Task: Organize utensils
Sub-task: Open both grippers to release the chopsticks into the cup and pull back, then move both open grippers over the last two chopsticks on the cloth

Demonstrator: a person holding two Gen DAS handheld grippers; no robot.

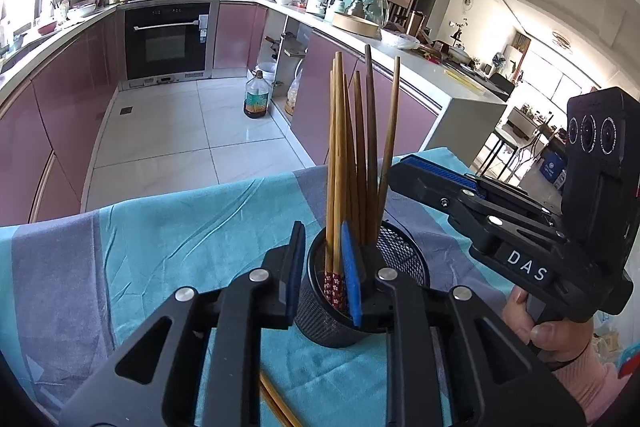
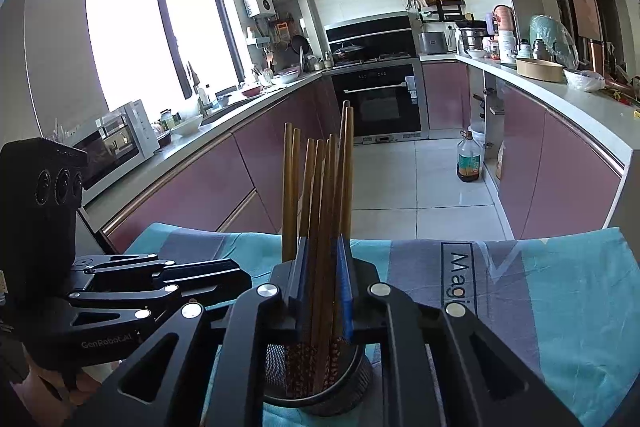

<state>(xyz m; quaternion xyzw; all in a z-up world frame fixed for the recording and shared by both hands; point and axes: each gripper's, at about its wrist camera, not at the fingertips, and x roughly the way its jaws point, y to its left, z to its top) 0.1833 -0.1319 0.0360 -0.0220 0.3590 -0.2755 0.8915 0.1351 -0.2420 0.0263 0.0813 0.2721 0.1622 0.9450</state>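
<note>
A black mesh cup point(image 1: 320, 319) point(image 2: 276, 367) stands on a teal and grey cloth point(image 1: 180, 227), and several wooden chopsticks point(image 1: 360, 131) point(image 2: 320, 187) stand upright in it and fan out at the top. My left gripper point(image 1: 320, 227) straddles the cup's near rim. One finger is outside the wall and the blue pad is inside, beside two red-patterned chopstick ends, with a gap showing. My right gripper point(image 2: 322, 241) hovers over the cup with a bundle of chopsticks in its narrow gap. Each gripper shows in the other's view: the right point(image 1: 396, 167), the left point(image 2: 244, 277).
More mesh point(image 1: 404, 251) shows behind the cup on the right. Two loose chopsticks point(image 1: 276, 407) lie on the cloth under my left gripper. The cloth's far edge point(image 2: 480, 239) drops to a tiled floor with an oil bottle point(image 1: 258, 95). A hand point(image 1: 552, 335) holds the right gripper.
</note>
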